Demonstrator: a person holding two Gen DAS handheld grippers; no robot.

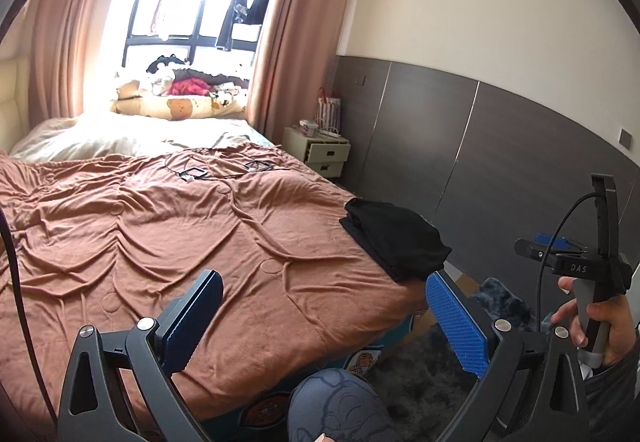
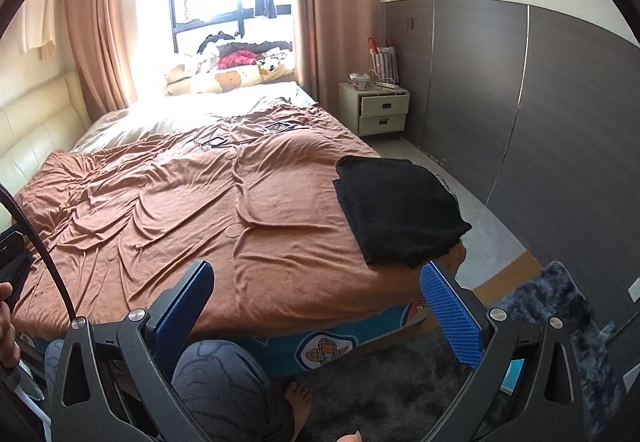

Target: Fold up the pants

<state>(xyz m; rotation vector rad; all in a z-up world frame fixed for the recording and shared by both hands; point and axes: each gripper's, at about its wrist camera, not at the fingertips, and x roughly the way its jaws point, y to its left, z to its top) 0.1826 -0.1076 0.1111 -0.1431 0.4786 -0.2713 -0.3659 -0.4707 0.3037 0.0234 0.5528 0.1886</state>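
The black pants (image 2: 398, 209) lie folded in a compact stack at the bed's (image 2: 224, 201) near right corner, right of centre in both frames. My left gripper (image 1: 328, 326) and right gripper (image 2: 320, 318) both gape wide and empty, so I judge the folding done, with perhaps only tidying left.

One marking can be read: the letters "DAS", printed in pale type on the black camera mount (image 1: 576, 266) of the right claw. It is seen from the left wrist view, to the right of the left claw's blue pads. Nothing else is legible.
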